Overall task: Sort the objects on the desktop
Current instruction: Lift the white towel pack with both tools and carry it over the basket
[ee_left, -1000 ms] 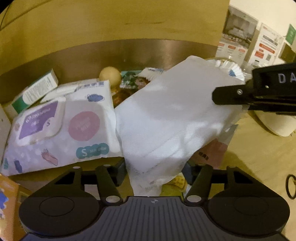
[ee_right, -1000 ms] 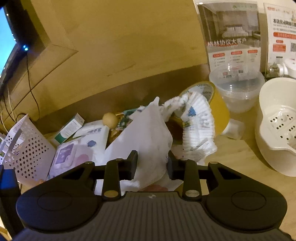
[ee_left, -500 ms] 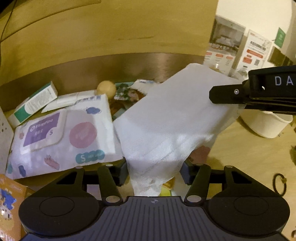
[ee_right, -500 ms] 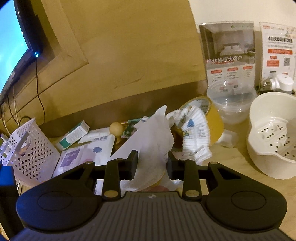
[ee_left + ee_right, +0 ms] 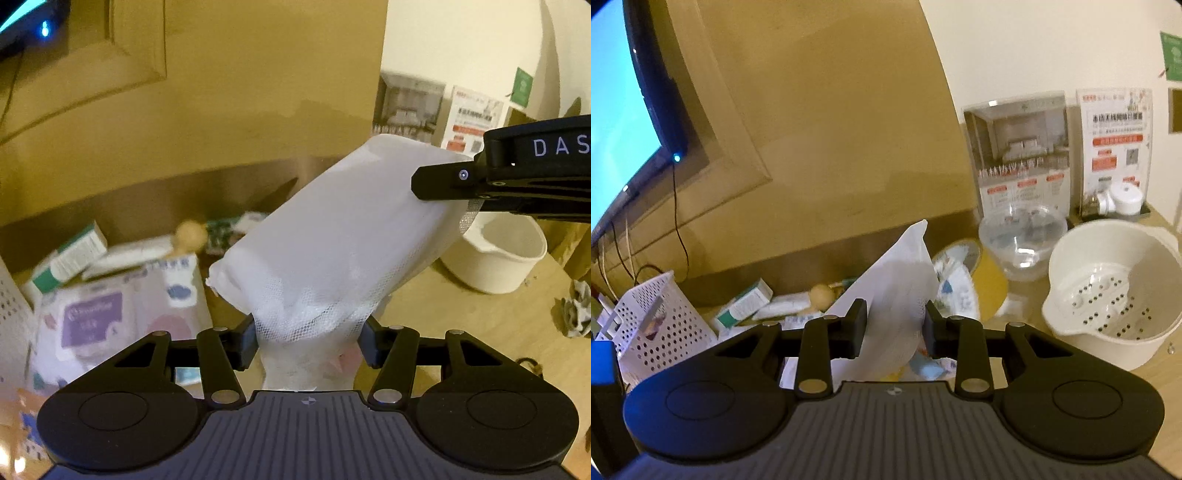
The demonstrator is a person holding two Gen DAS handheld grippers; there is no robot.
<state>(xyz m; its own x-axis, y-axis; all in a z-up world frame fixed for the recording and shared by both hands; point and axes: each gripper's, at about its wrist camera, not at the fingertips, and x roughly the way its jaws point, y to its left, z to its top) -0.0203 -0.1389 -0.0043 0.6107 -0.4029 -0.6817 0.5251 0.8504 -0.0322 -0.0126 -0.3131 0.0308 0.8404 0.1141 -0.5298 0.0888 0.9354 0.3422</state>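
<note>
Left gripper (image 5: 308,343): its two pads press on the lower, bunched end of the white mesh bag (image 5: 332,251), at the bottom centre of the left wrist view.
Right gripper (image 5: 894,325): narrow, clamped on the other end of the same bag; in the left wrist view its black fingers enter from the right edge and meet the bag's upper corner.
White mesh bag: stretched between both grippers and lifted clear of the desk; in the right wrist view it stands as a pointed white sheet (image 5: 897,280) in the centre.
Diaper pack (image 5: 110,314): lies flat at the lower left of the left wrist view, blurred, with a purple label.
Green and white box (image 5: 746,304): left of centre in the right wrist view, beside a small round tan ball (image 5: 820,294).
White perforated basket (image 5: 657,317): at the left edge of the right wrist view.
White strainer bowl (image 5: 1108,291): on the wooden desk (image 5: 480,317), at the right.
Clear plastic bowl (image 5: 1021,236): just behind the strainer bowl, perhaps touching it.
Printed leaflets (image 5: 1023,151): upright against the wall, upper right.
Screen (image 5: 617,110): lit blue, at the upper left.
</note>
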